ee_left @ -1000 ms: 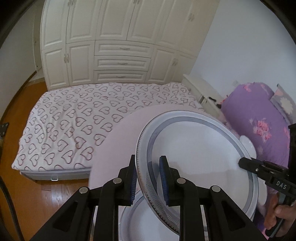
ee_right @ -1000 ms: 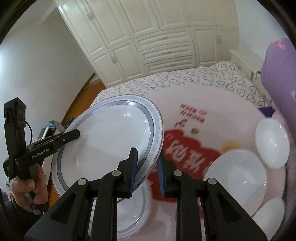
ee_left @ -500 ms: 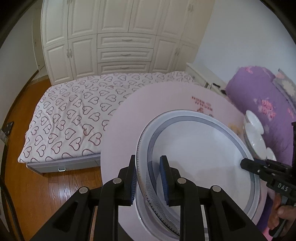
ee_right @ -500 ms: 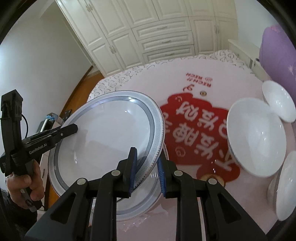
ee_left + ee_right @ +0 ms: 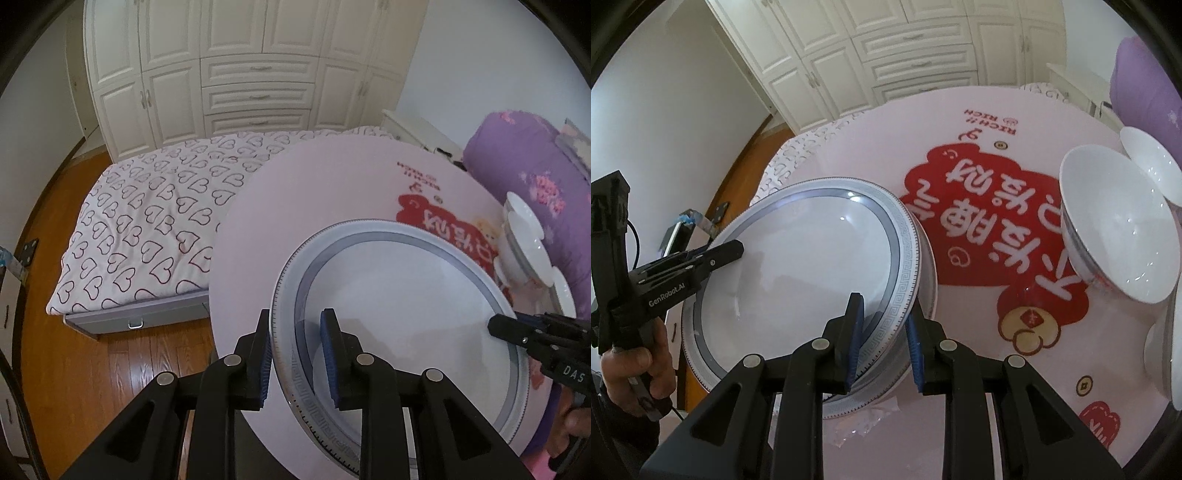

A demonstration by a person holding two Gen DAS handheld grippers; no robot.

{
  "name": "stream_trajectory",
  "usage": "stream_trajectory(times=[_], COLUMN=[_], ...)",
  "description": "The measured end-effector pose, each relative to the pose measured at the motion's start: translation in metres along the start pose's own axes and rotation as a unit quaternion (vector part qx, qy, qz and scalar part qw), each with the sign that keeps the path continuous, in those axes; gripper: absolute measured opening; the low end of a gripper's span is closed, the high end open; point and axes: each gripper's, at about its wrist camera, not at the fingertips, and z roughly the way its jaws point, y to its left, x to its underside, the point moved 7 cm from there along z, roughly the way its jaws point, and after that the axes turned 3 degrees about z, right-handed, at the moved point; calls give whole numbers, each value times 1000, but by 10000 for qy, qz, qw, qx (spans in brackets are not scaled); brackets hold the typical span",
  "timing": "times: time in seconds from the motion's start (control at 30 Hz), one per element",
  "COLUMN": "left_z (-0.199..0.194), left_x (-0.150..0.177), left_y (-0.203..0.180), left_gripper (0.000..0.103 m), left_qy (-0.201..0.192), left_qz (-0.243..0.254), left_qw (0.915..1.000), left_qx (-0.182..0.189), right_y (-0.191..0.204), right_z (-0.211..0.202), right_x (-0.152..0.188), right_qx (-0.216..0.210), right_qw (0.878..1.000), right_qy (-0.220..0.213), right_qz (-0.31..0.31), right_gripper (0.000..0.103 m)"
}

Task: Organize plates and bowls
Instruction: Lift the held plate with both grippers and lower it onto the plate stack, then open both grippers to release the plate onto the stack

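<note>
1. big grey-rimmed plate (image 5: 798, 273) held from both sides over the pink round worktop (image 5: 979, 155), sitting on or just above another plate (image 5: 925, 280), contact unclear
2. left gripper (image 5: 297, 356) fingers clamped on the plate's left rim
3. right gripper (image 5: 882, 341) fingers clamped on its right rim
4. white bowl (image 5: 1115, 229) tilted on the worktop's right side, smaller bowl (image 5: 1148, 162) just behind it
5. bed (image 5: 147, 221) with heart cover beyond the worktop
</note>
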Motion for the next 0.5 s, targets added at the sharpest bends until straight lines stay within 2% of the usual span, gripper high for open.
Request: stream_trajectory(times=[0.3, 0.4, 0.5], left_z=[15, 22, 27], left_x=[4, 9, 12], left_y=[4, 8, 2], left_gripper=[24, 23, 22], left_qy=[68, 59, 43], left_qz=[7, 153, 234], left_qw=[10000, 9998, 9997], left_qx=[-8, -123, -88], right_y=[4, 7, 6], right_z=[3, 4, 3], right_x=[6, 6, 5], right_qx=[242, 354, 495], right_qw=[9996, 9990, 9982], right_qy=[2, -11, -51], right_qz=[-176, -288, -335], right_gripper=[27, 29, 31])
